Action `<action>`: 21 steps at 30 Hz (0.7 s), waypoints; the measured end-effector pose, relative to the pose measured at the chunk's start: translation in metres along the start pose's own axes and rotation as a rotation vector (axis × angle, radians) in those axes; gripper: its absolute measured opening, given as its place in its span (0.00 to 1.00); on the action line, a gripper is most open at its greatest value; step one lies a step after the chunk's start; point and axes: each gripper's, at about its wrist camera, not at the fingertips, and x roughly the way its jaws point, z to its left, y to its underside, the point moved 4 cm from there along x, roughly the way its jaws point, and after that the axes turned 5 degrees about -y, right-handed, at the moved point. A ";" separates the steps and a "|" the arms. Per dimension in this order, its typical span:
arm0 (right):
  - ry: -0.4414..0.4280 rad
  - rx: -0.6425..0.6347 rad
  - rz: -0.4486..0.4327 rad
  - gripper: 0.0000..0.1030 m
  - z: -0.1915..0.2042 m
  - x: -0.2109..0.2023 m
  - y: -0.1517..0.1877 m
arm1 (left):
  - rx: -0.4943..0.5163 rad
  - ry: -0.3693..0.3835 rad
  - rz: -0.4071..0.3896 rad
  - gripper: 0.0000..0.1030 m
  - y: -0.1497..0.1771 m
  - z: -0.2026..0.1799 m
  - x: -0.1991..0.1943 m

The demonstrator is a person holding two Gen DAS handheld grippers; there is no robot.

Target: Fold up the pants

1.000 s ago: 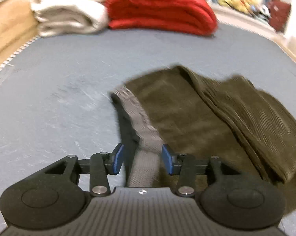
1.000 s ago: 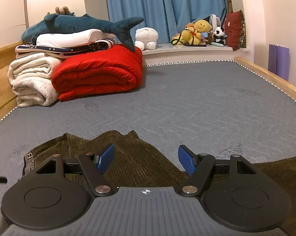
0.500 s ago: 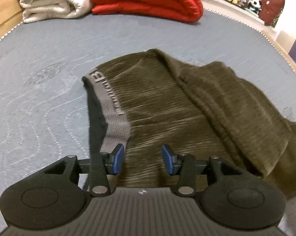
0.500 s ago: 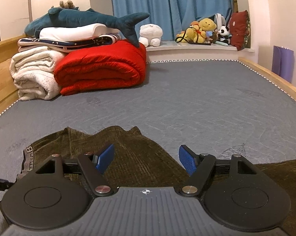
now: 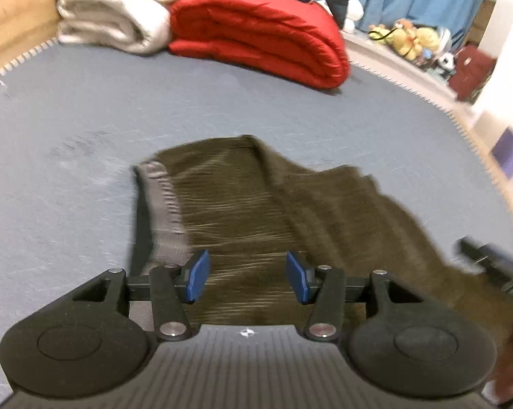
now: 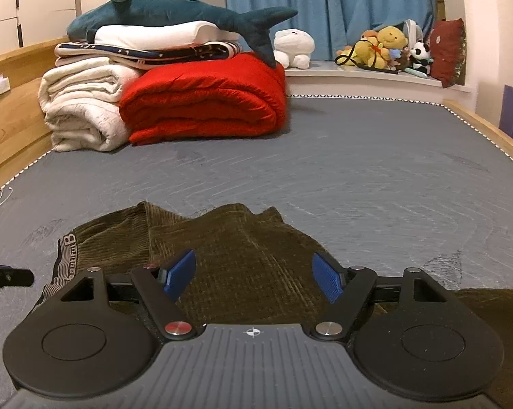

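Ribbed olive corduroy pants (image 6: 243,255) (smooth grey elastic waistband (image 5: 162,204)) on a matt grey quilted mattress (image 6: 358,170)

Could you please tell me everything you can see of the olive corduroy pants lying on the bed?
The pants are olive-brown ribbed corduroy, soft and rumpled. A grey elastic waistband with partly legible lettering runs along their left edge, its dark inside showing. They lie loosely folded on the grey mattress, one layer doubled over another in raised ridges, with more fabric trailing off to the right. Nothing grips them: both tongs hover above with the cloth showing between their blue pads, not pinched.
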 end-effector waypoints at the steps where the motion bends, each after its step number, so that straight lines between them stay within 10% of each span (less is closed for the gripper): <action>1: -0.008 0.004 0.003 0.75 0.001 0.002 0.000 | 0.004 0.017 -0.018 0.54 -0.005 -0.006 -0.003; 21: -0.054 -0.125 0.150 0.81 0.021 0.053 0.024 | 0.142 -0.020 0.023 0.56 0.001 -0.020 0.059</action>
